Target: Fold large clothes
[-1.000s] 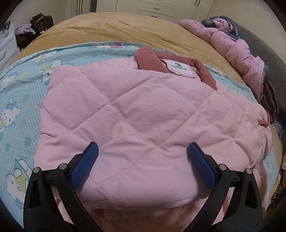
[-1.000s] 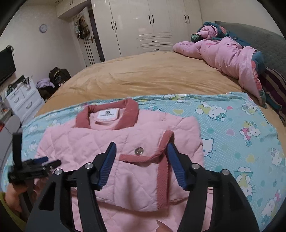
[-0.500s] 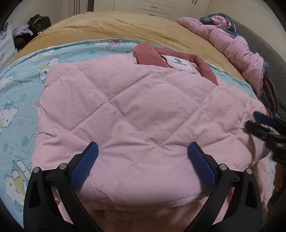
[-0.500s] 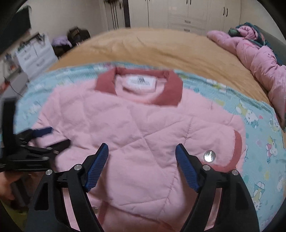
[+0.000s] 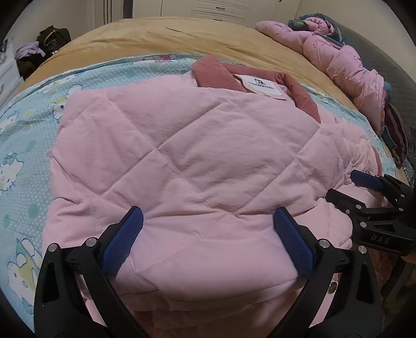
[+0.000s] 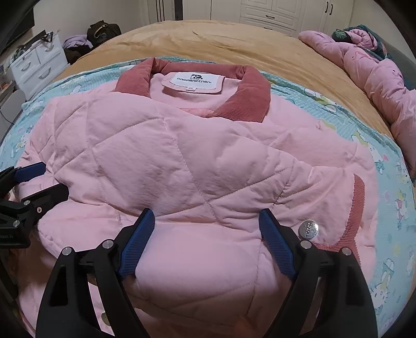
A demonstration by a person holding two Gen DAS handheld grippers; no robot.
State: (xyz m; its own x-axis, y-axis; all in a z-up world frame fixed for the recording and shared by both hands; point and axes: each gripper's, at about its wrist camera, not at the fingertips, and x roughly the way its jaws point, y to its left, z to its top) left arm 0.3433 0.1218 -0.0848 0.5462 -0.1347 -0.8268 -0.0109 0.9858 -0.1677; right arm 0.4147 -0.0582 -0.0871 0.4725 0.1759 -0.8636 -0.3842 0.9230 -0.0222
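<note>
A pink quilted jacket (image 5: 197, 156) with a dusty-red collar (image 6: 249, 91) and a white label lies folded on a cartoon-cat sheet (image 5: 31, 124). My left gripper (image 5: 208, 228) is open wide at the jacket's near edge, with padded fabric bulging between its blue pads (image 5: 124, 239). My right gripper (image 6: 208, 231) stands over the near edge further right, beside a silver snap (image 6: 308, 229) and a red cuff. Its jaws are opening, and fabric lies between them unpinched. Each gripper shows at the side of the other's view: right gripper (image 5: 348, 187), left gripper (image 6: 39, 180).
The sheet lies on a tan bedspread (image 5: 182, 36). A crumpled pink duvet (image 5: 345, 59) is heaped at the far right of the bed. White drawers (image 6: 36, 65) and dark bags (image 6: 101, 28) stand on the floor at left, with white wardrobes (image 6: 273, 13) behind.
My right gripper has come down and swung left to the jacket's near edge, its jaws widening, and now shows at the right of the left wrist view. My left gripper has hardly moved.
</note>
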